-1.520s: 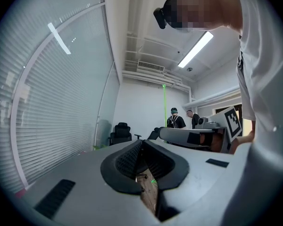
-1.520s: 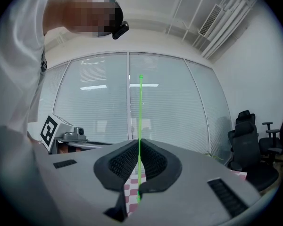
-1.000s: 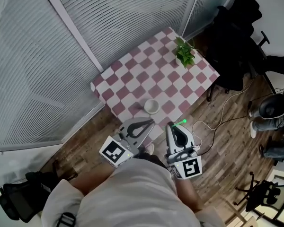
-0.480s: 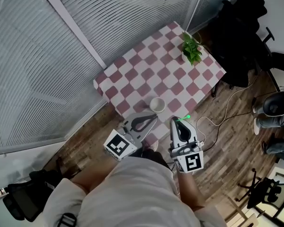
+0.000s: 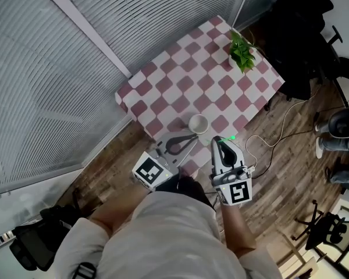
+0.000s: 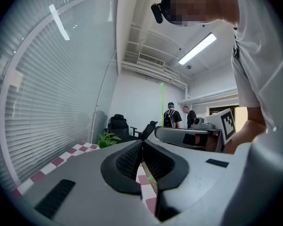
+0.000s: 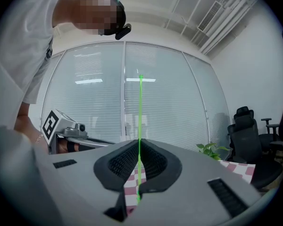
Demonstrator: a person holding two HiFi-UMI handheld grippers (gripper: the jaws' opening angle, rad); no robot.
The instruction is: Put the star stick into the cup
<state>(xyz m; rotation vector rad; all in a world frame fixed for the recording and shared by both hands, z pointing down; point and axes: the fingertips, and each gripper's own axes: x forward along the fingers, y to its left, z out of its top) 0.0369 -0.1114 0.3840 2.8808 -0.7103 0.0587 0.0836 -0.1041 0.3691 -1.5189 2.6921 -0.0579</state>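
Clamping star stick point(image 7: 140, 121) in right tool point(image 7: 138, 144), we held left tool point(image 6: 142, 146) closed, empty; cup point(image 5: 198, 122) sat on counter point(image 5: 185, 83), frame center.

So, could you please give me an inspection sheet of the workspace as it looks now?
Surface: checkered table, cloth-covered.
Job's things: white cup upright near the table's front edge; green star stick held in the right tongs.
Clutter: potted plant at the far corner.
Grippers: left tongs shut, empty; right tongs shut on the star stick.
Cables: white cable on the floor.
Surroundings: window blinds, wooden floor, office chairs.
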